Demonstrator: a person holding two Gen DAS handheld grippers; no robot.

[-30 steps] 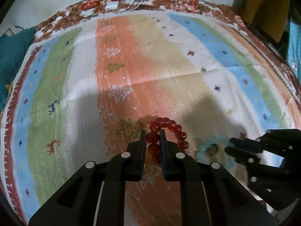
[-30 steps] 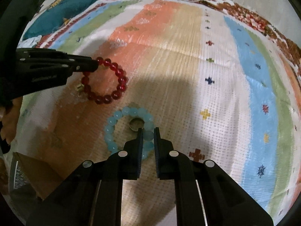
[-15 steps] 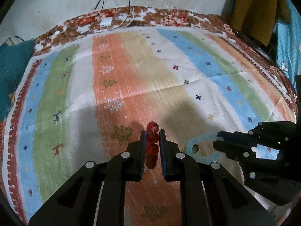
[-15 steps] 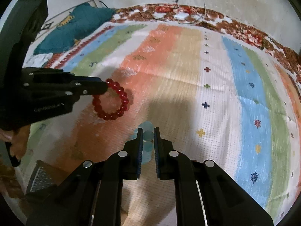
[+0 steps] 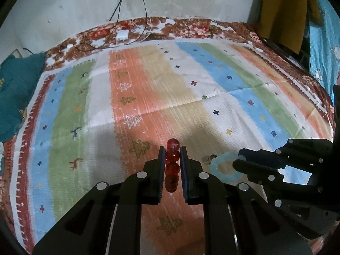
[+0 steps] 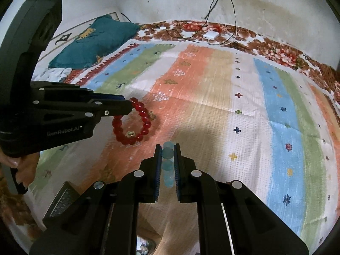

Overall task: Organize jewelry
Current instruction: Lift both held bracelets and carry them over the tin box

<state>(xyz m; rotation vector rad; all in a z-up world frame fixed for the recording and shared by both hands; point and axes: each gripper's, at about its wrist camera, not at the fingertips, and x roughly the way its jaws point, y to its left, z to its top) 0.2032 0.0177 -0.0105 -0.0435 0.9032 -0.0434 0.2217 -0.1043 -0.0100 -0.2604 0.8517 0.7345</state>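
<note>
A red bead bracelet (image 5: 172, 161) hangs edge-on between the pads of my left gripper (image 5: 172, 152), which is shut on it. From the right wrist view the same red bracelet (image 6: 144, 119) dangles as a ring from the left gripper (image 6: 128, 106), lifted above the striped cloth (image 6: 212, 110). A pale blue bead bracelet (image 6: 167, 165) is clamped in my right gripper (image 6: 167, 150), also shut. In the left wrist view the blue bracelet (image 5: 221, 167) hangs off the right gripper (image 5: 239, 162) at the lower right.
A teal cushion (image 6: 95, 42) lies at the cloth's far left. A white charger (image 5: 122, 34) with cables sits at the far edge by the wall. A dark box (image 6: 61, 201) stands at the near left. A hand (image 6: 23, 167) holds the left gripper's handle.
Both bracelets were lying flat on the cloth and are now lifted off it, each hanging in its gripper. Both grippers have risen and tilted up, showing more of the wall.
</note>
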